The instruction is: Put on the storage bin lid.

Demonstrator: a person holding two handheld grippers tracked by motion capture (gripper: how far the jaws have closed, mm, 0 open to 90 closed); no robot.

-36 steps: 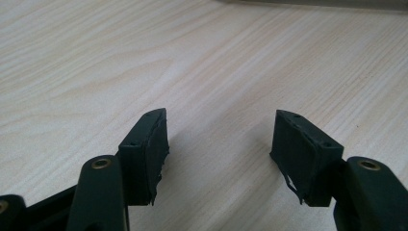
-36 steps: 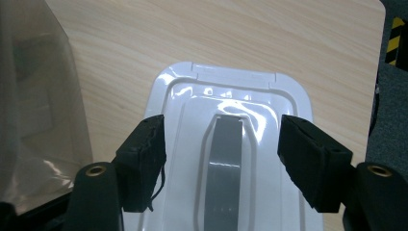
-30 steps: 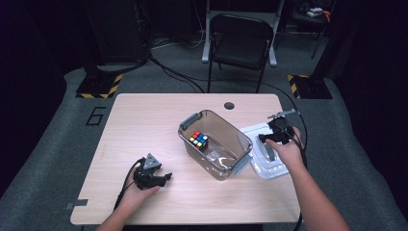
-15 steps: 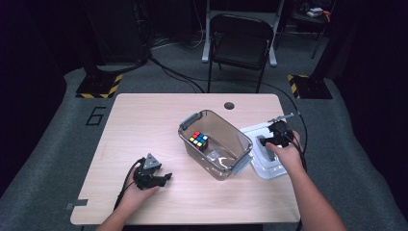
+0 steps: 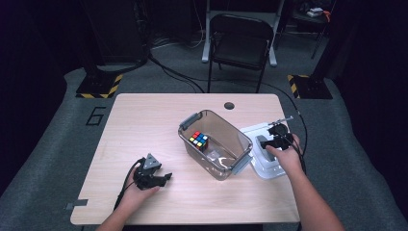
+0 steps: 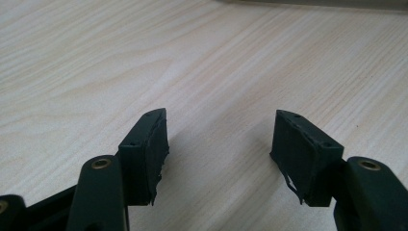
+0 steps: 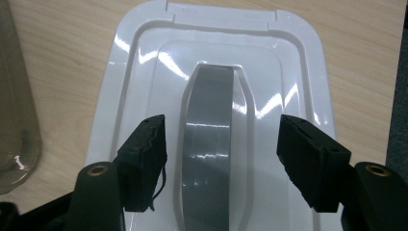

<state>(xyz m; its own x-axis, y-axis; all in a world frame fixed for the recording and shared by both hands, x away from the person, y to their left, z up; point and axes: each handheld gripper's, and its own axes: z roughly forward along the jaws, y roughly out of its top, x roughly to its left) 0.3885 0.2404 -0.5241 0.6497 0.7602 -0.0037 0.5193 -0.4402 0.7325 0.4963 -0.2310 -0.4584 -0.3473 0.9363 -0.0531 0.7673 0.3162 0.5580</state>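
Observation:
A clear plastic bin point(image 5: 215, 144) stands in the middle of the table with a colourful puzzle cube point(image 5: 198, 139) inside it. Its white lid point(image 5: 250, 131) point(image 7: 134, 72) lies flat on the table to the bin's right, a grey handle point(image 7: 209, 130) running down its centre. My right gripper point(image 5: 270, 143) point(image 7: 221, 159) hangs just over the lid, open, one jaw on each side of the grey handle and apart from it. My left gripper point(image 5: 162, 179) point(image 6: 219, 149) rests low over bare wood at the front left, open with nothing between its jaws.
The bin's clear wall point(image 7: 14, 96) stands close to the left of the lid. A black folding chair point(image 5: 243, 45) stands beyond the table's far edge. A cable hole point(image 5: 229, 105) sits near the table's back edge. The table's right edge runs close beside the lid.
My right gripper has sunk a little toward the white lid. The left gripper has kept still.

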